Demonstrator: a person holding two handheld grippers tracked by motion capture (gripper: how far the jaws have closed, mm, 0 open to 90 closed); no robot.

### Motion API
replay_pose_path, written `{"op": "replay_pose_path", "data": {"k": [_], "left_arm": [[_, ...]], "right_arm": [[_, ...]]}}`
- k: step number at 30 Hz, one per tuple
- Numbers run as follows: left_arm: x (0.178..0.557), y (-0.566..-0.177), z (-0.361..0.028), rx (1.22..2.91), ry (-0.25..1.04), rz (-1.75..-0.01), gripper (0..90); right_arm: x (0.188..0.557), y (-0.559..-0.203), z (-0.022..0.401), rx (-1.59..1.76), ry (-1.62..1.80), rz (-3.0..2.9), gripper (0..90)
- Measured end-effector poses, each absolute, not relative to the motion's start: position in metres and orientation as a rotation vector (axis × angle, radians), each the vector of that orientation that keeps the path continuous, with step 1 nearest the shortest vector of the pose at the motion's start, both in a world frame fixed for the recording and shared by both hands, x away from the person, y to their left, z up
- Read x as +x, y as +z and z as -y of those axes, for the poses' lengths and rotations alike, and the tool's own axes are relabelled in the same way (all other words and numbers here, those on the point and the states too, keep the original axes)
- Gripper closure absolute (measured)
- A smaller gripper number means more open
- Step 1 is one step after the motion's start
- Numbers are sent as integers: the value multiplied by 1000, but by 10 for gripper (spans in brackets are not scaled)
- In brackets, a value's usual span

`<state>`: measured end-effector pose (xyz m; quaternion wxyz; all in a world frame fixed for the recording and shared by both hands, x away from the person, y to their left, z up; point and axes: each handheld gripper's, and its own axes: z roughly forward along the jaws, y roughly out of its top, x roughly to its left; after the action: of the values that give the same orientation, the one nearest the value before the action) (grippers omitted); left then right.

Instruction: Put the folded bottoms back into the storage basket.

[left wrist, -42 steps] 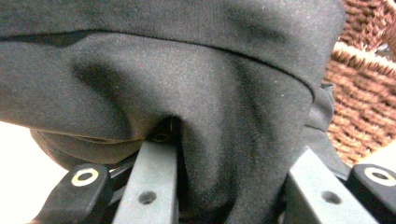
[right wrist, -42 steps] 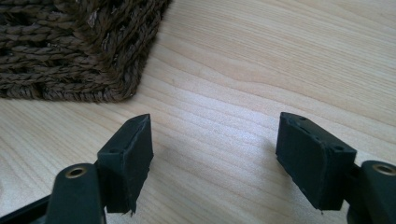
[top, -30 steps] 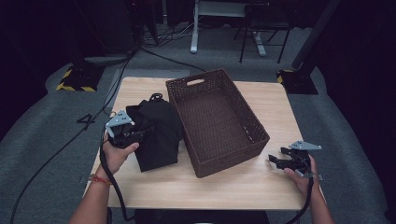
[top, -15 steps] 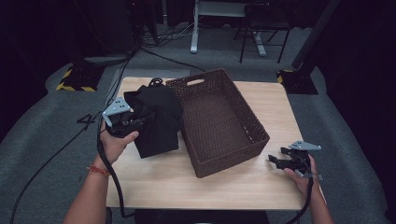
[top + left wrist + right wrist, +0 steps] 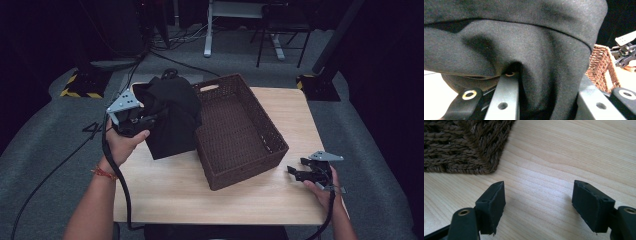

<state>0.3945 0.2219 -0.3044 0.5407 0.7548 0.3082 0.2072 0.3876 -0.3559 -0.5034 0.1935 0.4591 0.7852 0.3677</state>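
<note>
Clamping a fold of black cloth (image 5: 172, 117), the left gripper (image 5: 137, 120) holds it beside the basket (image 5: 240, 135).

A pale wooden tabletop (image 5: 300, 115) stands on grey carpet (image 5: 55, 150) in a dim room with dark surroundings. At twelve o'clock a white desk frame (image 5: 210, 30) stands beside a dark chair (image 5: 280, 30), with black cables (image 5: 175, 37) on the floor. Yellow-and-black striped plates (image 5: 80, 86) lie at ten o'clock.

A light wooden table (image 5: 165, 195) carries a dark brown woven basket (image 5: 240, 135) set at a slant
</note>
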Motion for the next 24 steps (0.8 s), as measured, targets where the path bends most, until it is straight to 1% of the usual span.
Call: {"op": "replay_pose_path", "data": {"k": [4,14,24], "left_arm": [[395,-290,-219,1783,505,-710,740],[398,-271,-207,1768,502,-669,739],[407,-257,-174,1777,468,-590,739]], "right_arm": [[388,-503,356,1287,1030,-2204,275],[387,-503,355,1285,1019,-2201,276],[387,-503,355,1284,1018,-2200,276]]}}
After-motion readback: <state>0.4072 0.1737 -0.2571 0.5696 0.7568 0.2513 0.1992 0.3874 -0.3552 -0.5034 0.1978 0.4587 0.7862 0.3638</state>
